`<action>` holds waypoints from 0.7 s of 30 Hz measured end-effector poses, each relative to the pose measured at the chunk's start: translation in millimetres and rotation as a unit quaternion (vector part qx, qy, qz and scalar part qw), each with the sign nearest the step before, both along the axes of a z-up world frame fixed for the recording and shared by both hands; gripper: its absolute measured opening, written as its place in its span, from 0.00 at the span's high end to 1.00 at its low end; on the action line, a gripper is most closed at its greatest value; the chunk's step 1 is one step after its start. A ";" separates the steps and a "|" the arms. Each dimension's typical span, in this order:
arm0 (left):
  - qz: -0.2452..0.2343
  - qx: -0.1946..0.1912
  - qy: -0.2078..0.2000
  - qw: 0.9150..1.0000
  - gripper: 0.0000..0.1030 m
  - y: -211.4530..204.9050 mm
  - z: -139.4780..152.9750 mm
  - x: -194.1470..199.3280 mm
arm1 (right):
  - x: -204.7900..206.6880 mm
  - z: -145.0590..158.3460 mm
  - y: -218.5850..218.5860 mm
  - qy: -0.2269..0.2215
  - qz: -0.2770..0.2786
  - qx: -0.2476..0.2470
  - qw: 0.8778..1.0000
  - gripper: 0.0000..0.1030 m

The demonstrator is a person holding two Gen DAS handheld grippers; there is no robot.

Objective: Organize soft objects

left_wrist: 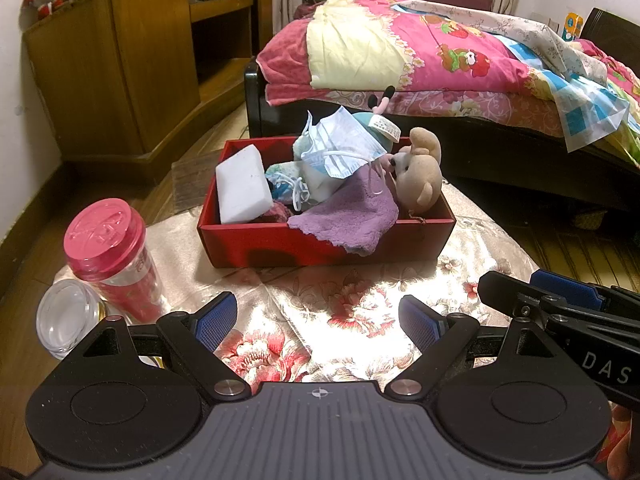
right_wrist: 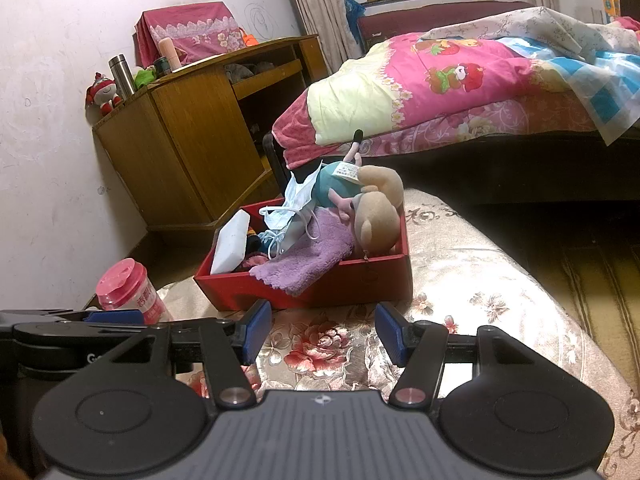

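Observation:
A red box (left_wrist: pixel 280 246) (right_wrist: pixel 360 276) stands on the floral tabletop, full of soft things: a white sponge block (left_wrist: pixel 242 184) (right_wrist: pixel 232 242), a purple towel (left_wrist: pixel 348 216) (right_wrist: pixel 304 260) draped over its front wall, blue face masks (left_wrist: pixel 344 146) (right_wrist: pixel 298 200), a teal plush (right_wrist: pixel 336 186) and a tan plush bear (left_wrist: pixel 420 176) (right_wrist: pixel 376 216). My left gripper (left_wrist: pixel 318 320) is open and empty, in front of the box. My right gripper (right_wrist: pixel 320 332) is open and empty, also in front of the box; it shows at the right of the left wrist view (left_wrist: pixel 560 300).
A pink-lidded plastic bottle (left_wrist: pixel 116 256) (right_wrist: pixel 128 292) and a clear glass jar (left_wrist: pixel 68 318) stand at the table's left edge. A wooden cabinet (left_wrist: pixel 120 64) (right_wrist: pixel 180 140) stands at the back left. A bed with a pink quilt (left_wrist: pixel 440 52) (right_wrist: pixel 460 80) lies behind.

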State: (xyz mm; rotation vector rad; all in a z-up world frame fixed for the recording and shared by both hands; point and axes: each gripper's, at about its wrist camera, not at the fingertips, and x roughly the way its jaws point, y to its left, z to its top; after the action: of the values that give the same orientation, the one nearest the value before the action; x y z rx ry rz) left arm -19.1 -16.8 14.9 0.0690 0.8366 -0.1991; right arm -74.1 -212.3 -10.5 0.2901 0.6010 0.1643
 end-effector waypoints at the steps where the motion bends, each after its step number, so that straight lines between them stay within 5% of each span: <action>1: 0.000 0.000 0.000 1.000 0.17 -0.2 -0.2 0.0 | 0.0 0.0 0.0 0.000 0.000 0.000 1.000 0.72; 21: 0.000 -0.001 0.005 1.000 0.16 0.0 -4.7 0.9 | 0.7 -1.7 -1.5 0.003 -0.003 -0.005 1.000 0.67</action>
State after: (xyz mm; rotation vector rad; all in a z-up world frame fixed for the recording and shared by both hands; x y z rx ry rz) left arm -18.2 -16.8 10.2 0.0668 0.8457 -0.2006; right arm -73.3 -213.8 -12.2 0.2830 0.6058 0.1544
